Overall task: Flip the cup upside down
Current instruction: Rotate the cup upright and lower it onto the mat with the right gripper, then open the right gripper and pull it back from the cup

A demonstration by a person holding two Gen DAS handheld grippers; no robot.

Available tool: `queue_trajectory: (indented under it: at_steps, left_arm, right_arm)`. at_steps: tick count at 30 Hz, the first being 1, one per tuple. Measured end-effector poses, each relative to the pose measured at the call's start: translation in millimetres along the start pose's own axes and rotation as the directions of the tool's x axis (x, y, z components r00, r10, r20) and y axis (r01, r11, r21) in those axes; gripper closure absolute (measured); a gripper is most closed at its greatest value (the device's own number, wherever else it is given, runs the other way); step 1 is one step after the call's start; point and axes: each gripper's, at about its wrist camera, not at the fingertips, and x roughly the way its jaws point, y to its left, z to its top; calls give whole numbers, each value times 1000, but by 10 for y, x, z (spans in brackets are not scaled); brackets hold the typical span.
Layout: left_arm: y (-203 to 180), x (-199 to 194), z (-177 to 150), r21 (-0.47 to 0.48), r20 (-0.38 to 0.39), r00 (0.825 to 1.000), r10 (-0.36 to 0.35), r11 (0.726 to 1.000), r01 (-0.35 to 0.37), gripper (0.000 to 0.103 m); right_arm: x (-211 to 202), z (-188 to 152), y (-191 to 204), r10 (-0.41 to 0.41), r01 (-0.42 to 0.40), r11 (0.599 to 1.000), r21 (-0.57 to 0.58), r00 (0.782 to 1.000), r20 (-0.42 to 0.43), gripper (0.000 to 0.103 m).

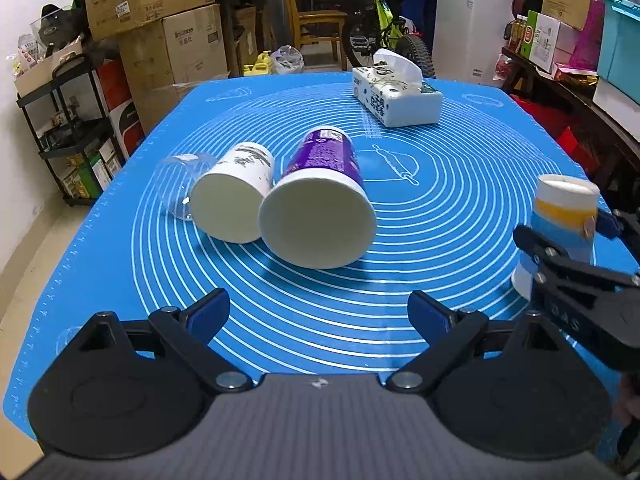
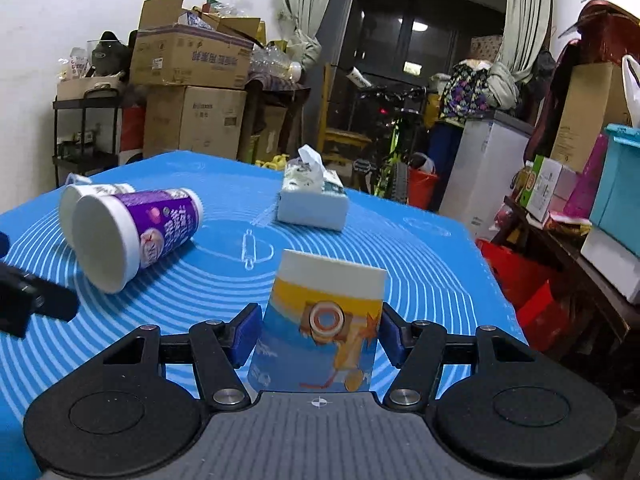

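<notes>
Cluttered storage fills the room behind: stacked cardboard boxes (image 1: 160, 28), a bicycle (image 1: 384, 28) and a small white freezer (image 1: 472, 20). Nearer, the bench is covered by a blue baking mat (image 1: 460, 200) printed with white rings.

On the mat's right side stands a blue and yellow paper cup (image 2: 324, 320), upside down with its wide mouth toward the mat and its white base on top. The right tool (image 2: 318, 338) has this cup between its blue pads (image 2: 245, 336), one pad on each side of the cup's wall and touching it or very nearly so. Whether the cup's rim rests on the mat cannot be told, since the tool body hides it.

The left tool (image 1: 318, 316) hangs wide open over the near part of the mat and has hold of nothing.

Past it, near the mat's middle, a purple cup (image 1: 320, 200) lies on its side with its mouth toward the camera. A white cup (image 1: 236, 196) lies on its side just beside it, touching it, and a clear plastic cup (image 1: 176, 184) lies on its side beside that.

A tissue box (image 1: 396, 96) sits farther back on the mat, well apart from the cups.
</notes>
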Motion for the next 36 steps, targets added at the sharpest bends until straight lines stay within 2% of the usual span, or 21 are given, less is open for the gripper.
queue_trajectory:
  at_steps: [8, 11, 15, 18, 22, 27, 36]
  left_arm:
    - [-113, -37, -93, 0, 0, 999, -33, 999, 33, 8]
    - [-161, -109, -125, 0, 13, 999, -50, 999, 50, 8]
    - [-225, -204, -165, 8, 36, 998, -53, 999, 53, 8]
    - [-268, -286, -213, 9, 46, 997, -62, 998, 62, 8]
    - [-339, -420, -281, 16, 54, 996, -71, 997, 71, 8]
    - [-455, -591, -384, 34, 62, 993, -101, 994, 99, 8]
    - [-608, -784, -576, 75, 55, 988, -141, 988, 137, 8]
  right_arm:
    - [-132, -101, -98, 31, -27, 998, 55, 997, -69, 39]
    - [-137, -89, -155, 50, -41, 995, 91, 994, -97, 30]
    - [-261, -92, -247, 52, -41, 992, 118, 994, -94, 21]
    - [-436, -98, -346, 62, -47, 987, 156, 994, -91, 20]
    - [-740, -151, -456, 64, -44, 982, 185, 993, -103, 19]
    - [-1080, -264, -514, 64, -35, 982, 184, 986, -156, 19]
    - [-1381, -352, -536, 68, -33, 984, 176, 978, -198, 19]
